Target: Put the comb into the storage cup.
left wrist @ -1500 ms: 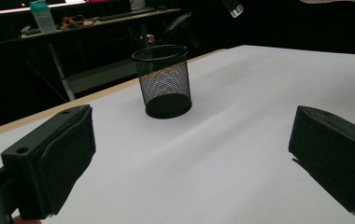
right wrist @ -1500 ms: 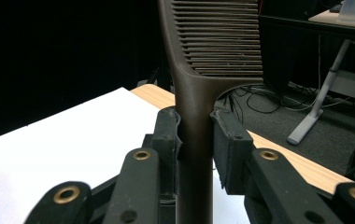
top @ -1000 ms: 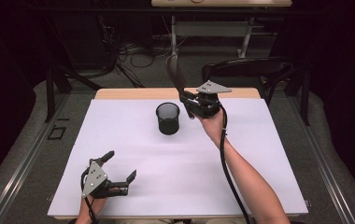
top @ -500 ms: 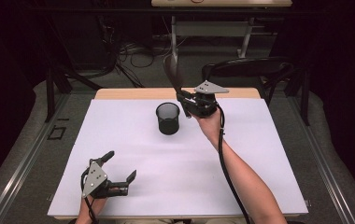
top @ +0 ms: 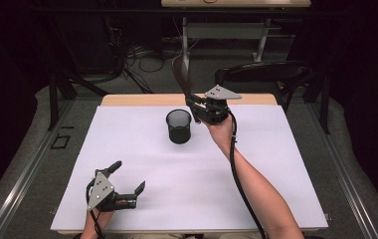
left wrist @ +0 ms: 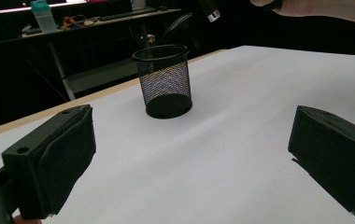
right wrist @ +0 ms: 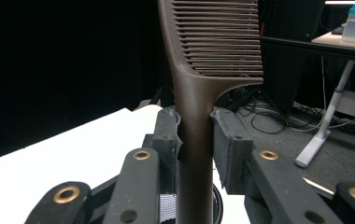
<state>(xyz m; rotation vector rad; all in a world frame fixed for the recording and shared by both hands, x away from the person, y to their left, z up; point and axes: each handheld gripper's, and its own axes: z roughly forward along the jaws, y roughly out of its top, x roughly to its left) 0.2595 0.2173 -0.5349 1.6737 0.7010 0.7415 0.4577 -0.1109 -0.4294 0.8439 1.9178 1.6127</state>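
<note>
A black mesh cup (top: 179, 125) (left wrist: 163, 80) stands upright on the white table (top: 187, 179), back of centre. My right gripper (top: 195, 106) hovers just right of the cup, shut on the handle of a dark brown comb (top: 180, 73) (right wrist: 203, 70) that points up and back. In the right gripper view the two pads clamp the comb's handle, the teeth are above, and a bit of the cup's rim (right wrist: 215, 205) shows below. My left gripper (top: 127, 178) rests on the table near the front left, open, with nothing between its fingers.
A black chair (top: 266, 74) stands behind the table's far right edge. Cables (top: 142, 55) lie on the dark floor beyond. A desk with a bottle (left wrist: 42, 14) stands farther back. The white sheet is bare around the cup.
The right gripper with the comb has shifted slightly left toward the cup and the comb has tilted a little. The left gripper has not moved.
</note>
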